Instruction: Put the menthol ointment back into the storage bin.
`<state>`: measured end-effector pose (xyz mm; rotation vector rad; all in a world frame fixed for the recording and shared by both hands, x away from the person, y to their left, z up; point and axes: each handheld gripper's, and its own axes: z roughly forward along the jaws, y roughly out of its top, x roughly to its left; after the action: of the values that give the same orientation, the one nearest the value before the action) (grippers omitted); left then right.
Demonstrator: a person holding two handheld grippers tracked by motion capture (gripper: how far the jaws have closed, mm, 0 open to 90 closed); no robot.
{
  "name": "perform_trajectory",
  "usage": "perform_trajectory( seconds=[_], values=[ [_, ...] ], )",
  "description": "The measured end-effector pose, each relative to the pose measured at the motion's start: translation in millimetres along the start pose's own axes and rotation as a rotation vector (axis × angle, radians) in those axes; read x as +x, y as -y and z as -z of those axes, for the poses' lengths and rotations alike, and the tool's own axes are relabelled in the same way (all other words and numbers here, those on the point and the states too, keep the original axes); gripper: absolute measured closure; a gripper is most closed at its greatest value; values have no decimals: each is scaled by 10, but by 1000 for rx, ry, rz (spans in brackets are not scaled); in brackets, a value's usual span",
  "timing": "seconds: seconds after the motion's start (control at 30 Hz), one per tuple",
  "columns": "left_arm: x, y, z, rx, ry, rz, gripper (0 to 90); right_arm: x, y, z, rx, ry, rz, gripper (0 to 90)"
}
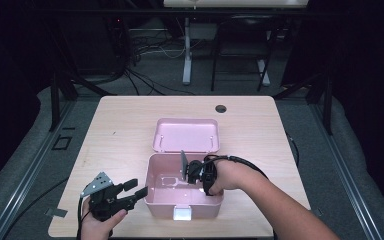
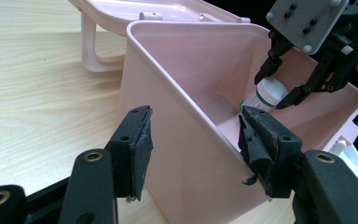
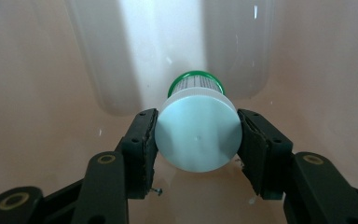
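Right gripper [image 1: 192, 170] down inside the pink box [image 1: 152, 197], near the middle of the worktop [image 1: 115, 125]. Jaws spread wide and pinching a small bottle [image 3: 198, 130] by its white cap, one pad pressed on each side. Bottle with a green ring under the cap, pointing down at the box floor. Same bottle [image 2: 265, 93] seen from the left gripper view, tilted, deep in the box between the far gripper's black jaws. Whether the bottle's bottom touches the box floor: cannot tell.

Left gripper [image 1: 130, 192] low on the worktop, right at the box's left wall, held in a hand [image 1: 97, 225]. Jaws spread open, one pad outside the wall and one pad over the inside, wall standing in the gap. Pads not squeezing the wall; a little space on the outer side. Pads rough and frayed at the edges.

Box lid [image 1: 186, 134] swung open and lying back behind the box. White latch [image 1: 182, 214] on the front of the box, facing the person.
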<state>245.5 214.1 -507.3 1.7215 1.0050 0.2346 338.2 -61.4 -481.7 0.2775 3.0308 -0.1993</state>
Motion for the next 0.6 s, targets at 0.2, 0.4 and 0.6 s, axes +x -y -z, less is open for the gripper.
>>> perform_trajectory(
  seconds=[0.2, 0.4, 0.6],
  values=[
    [0, 1, -5, -3, 1, 1, 445, -20, -1, -26, 7, -12, -11, 505],
    [-3, 1, -3, 1, 0, -1, 444, -46, 2, 6, 12, -4, -26, 505],
    [-3, 0, -3, 1, -1, -2, 444, -35, 8, 31, -3, -5, -22, 502]
  ],
)
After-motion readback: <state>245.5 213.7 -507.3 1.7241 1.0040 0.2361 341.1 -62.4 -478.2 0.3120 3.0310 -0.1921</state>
